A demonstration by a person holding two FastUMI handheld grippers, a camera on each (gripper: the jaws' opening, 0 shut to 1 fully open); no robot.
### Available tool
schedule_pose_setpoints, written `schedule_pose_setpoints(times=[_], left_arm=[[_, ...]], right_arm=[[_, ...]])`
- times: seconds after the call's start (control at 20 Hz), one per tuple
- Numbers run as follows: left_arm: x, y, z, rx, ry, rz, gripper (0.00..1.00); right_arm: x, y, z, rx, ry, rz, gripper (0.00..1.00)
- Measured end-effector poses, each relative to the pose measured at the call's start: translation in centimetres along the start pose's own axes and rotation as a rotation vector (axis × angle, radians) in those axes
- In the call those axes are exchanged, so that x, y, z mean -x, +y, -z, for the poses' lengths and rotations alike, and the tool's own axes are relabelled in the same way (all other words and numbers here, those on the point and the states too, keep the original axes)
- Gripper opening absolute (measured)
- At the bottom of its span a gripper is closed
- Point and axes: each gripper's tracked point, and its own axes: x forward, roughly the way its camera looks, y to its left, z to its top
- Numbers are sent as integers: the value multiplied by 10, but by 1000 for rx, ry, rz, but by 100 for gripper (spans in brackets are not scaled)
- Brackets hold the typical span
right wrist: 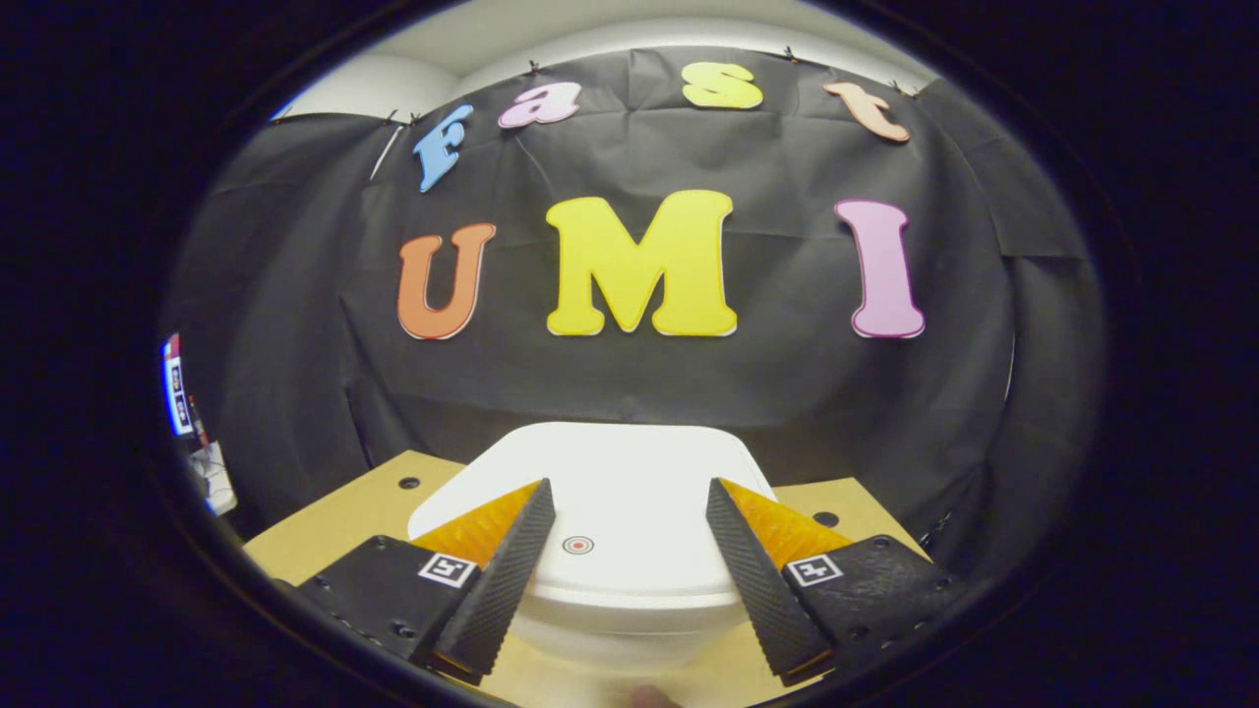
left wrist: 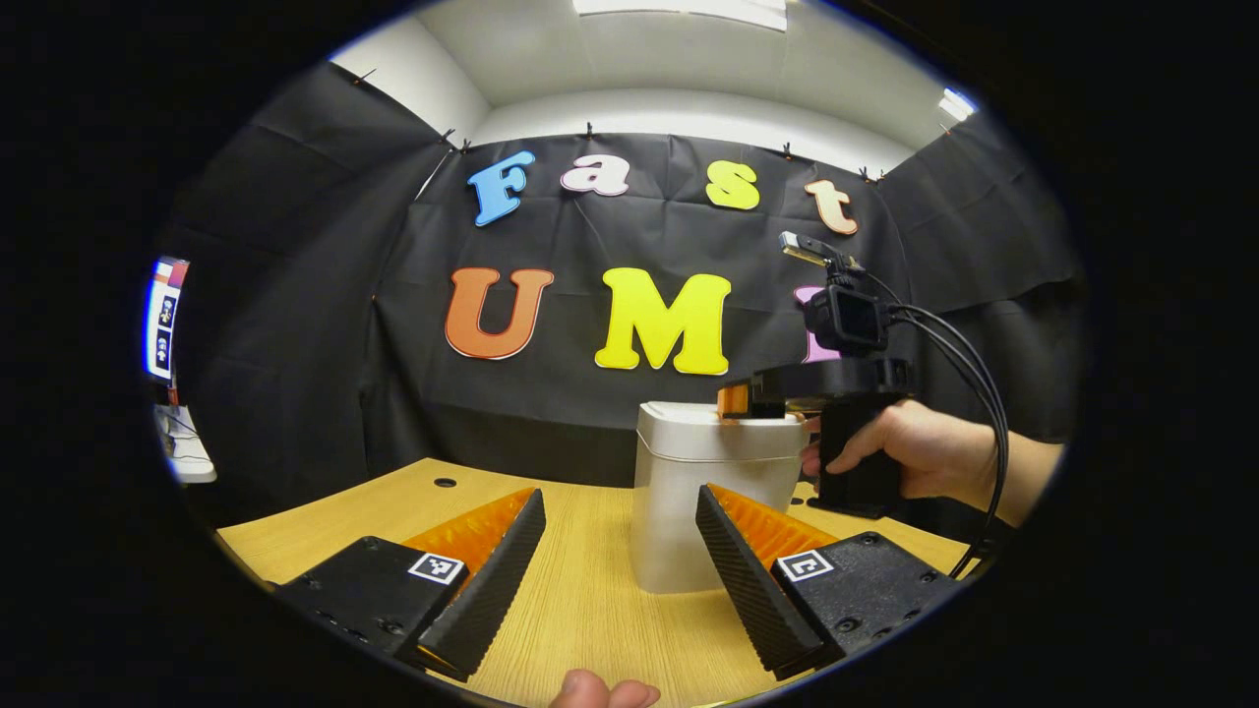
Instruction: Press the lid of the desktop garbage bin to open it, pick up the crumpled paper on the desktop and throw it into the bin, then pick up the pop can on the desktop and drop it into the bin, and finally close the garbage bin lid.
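The bin (left wrist: pixel 703 492) stood on the table (left wrist: pixel 590 600), lid (right wrist: pixel 610 511) down. The right tongs (right wrist: pixel 622 580) hovered wide just above it; the left tongs (left wrist: pixel 620 580) waited wide nearby. Judging by that, everything remained: opening, paper, can, closing.

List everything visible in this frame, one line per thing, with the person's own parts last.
garbage bin: one, white, lid shut, standing on the table ahead of the left gripper
lid: one, white, small red ring mark near its front
table: one, light wood, holes near its far edge
left gripper: one, open, low over the table
right gripper: one, open, just above the lid
hand: one, holding the right gripper's handle
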Motion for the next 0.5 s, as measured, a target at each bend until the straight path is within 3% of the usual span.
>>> schedule_pose_setpoints(times=[0.1, 0.35, 0.5], left_arm=[[-1, -4, 3, 14, 9, 10, 99], [0, -7, 4, 24, 11, 22, 99], [1, 3, 3, 15, 2, -9, 99]], right_arm=[[3, -1, 0, -8, -40, 7, 98], [-1, 0, 3, 8, -7, 0, 98], [5, -1, -4, -64, -56, -18, 95]])
